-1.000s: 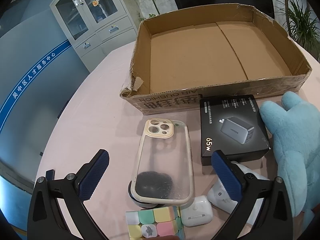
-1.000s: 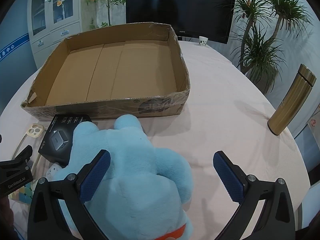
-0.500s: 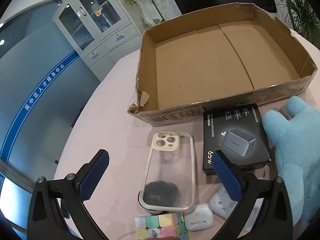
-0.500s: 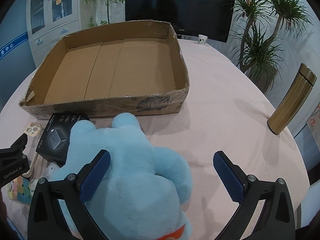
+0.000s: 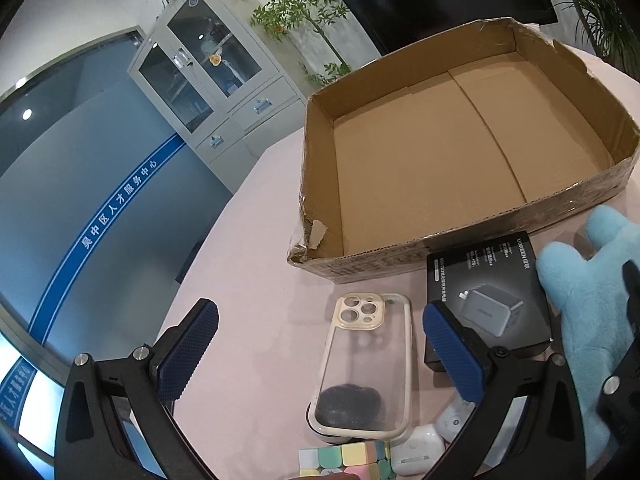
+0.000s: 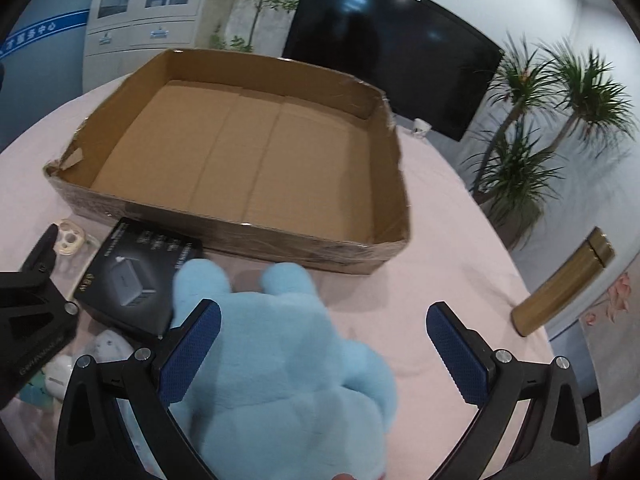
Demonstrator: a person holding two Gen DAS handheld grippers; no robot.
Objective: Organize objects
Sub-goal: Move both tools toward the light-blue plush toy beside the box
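Observation:
An empty cardboard box (image 5: 516,208) (image 6: 256,240) sits on the pink table. In front of it lie a black charger box (image 5: 492,300) (image 6: 132,276), a clear phone case (image 5: 368,364), a pastel cube (image 5: 344,460), white earbud cases (image 5: 416,452) and a blue plush toy (image 5: 588,304) (image 6: 288,364). My left gripper (image 5: 320,344) is open above the table, with the phone case between its fingers. My right gripper (image 6: 324,348) is open over the plush toy.
A gold thermos (image 6: 560,284) lies on the table's right side. A grey cabinet (image 5: 208,76), a dark screen (image 6: 384,44) and potted plants (image 6: 532,128) stand beyond the table edge.
Both grippers have lifted and drawn back a little. The left view has swung left. The right view has tilted, showing more of the box. No object has moved.

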